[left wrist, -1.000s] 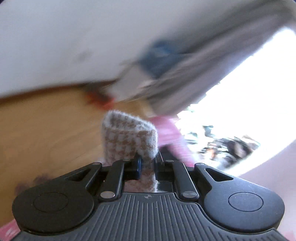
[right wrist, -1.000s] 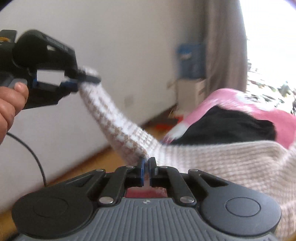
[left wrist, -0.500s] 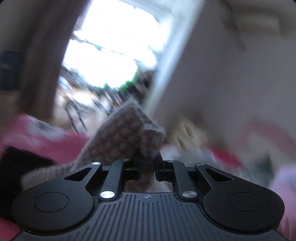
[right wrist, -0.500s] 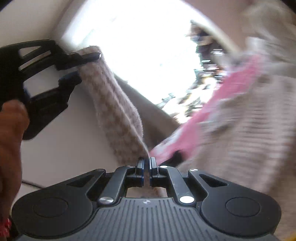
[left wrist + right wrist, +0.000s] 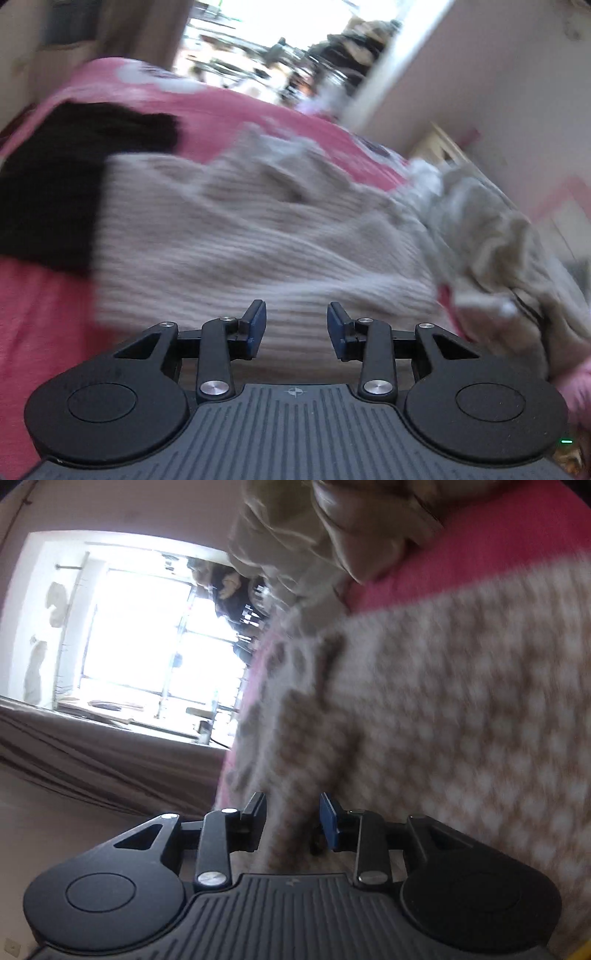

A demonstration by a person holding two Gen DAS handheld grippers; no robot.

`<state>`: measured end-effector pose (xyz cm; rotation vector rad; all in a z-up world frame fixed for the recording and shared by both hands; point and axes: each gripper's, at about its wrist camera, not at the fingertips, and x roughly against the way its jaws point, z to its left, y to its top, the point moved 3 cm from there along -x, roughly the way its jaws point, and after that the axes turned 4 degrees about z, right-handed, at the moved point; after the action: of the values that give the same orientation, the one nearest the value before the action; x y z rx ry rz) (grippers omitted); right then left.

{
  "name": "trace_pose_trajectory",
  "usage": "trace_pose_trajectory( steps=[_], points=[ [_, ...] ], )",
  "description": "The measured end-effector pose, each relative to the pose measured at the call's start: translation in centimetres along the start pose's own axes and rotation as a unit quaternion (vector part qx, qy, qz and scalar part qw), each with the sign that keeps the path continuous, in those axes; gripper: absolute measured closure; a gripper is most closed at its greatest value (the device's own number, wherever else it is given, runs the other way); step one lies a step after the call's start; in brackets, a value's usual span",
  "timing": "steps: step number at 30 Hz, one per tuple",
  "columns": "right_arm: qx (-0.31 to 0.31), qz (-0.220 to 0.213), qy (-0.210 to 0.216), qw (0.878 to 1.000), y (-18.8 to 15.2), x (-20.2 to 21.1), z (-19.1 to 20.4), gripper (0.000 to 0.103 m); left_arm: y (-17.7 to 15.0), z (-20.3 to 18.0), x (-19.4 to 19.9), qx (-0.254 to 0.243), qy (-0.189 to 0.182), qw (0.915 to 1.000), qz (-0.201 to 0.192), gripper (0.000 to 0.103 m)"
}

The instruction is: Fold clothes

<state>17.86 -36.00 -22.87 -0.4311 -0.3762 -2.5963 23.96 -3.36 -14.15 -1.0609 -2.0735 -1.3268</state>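
On my left gripper (image 5: 296, 325) the jaws have just been opening and now stand apart with nothing pinched between the blue pads; only the ribbed side of the knit sweater (image 5: 258, 236) shows through the gap, lying just beyond the tips. On my right gripper (image 5: 293, 818) the jaws have likewise just been opening and are spread; a checked fold of the same sweater (image 5: 443, 709) runs down between them, but I see a gap on each side, so the pads are not pressing it.

Further out, the sweater lies spread on a pink bed cover (image 5: 40, 332). In the left view its pale ribbed face fills the middle, with a black garment (image 5: 55, 192) touching its left edge on the cover. To the right of the sweater sits a crumpled heap of beige clothes (image 5: 491, 236). In the right view, which is rolled sideways, that beige heap (image 5: 295, 528) sits at the top and the brown-and-white check fills the right half, blurred.

Beyond the bed I see a bright window (image 5: 140, 635) and a grey-brown curtain (image 5: 92, 753).
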Motion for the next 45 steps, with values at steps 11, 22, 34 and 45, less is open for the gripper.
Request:
trace_pose_trajectory(
  steps=[11, 22, 34, 45],
  points=[
    [0.244, 0.073, -0.153, 0.955, 3.8, -4.5, 6.3, 0.042, 0.8, 9.3, -1.7, 0.029, 0.019, 0.9967, -0.074, 0.065],
    [0.294, 0.15, -0.229, 0.916, 2.4, -7.6, 6.3, 0.062, 1.5, 8.2, -4.8, -0.044, 0.038, 0.9952, -0.079, 0.064],
    [0.251, 0.134, -0.211, 0.935, 4.3, -8.6, 5.9, 0.038, 1.8, 9.7, -4.7, -0.02, 0.077, 0.993, -0.088, 0.065],
    [0.39, 0.123, -0.248, 0.878, 0.2, -7.1, 10.8, 0.097, 1.8, 9.6, -4.8, -0.02, 0.086, 0.9917, -0.094, 0.064]
  ],
)
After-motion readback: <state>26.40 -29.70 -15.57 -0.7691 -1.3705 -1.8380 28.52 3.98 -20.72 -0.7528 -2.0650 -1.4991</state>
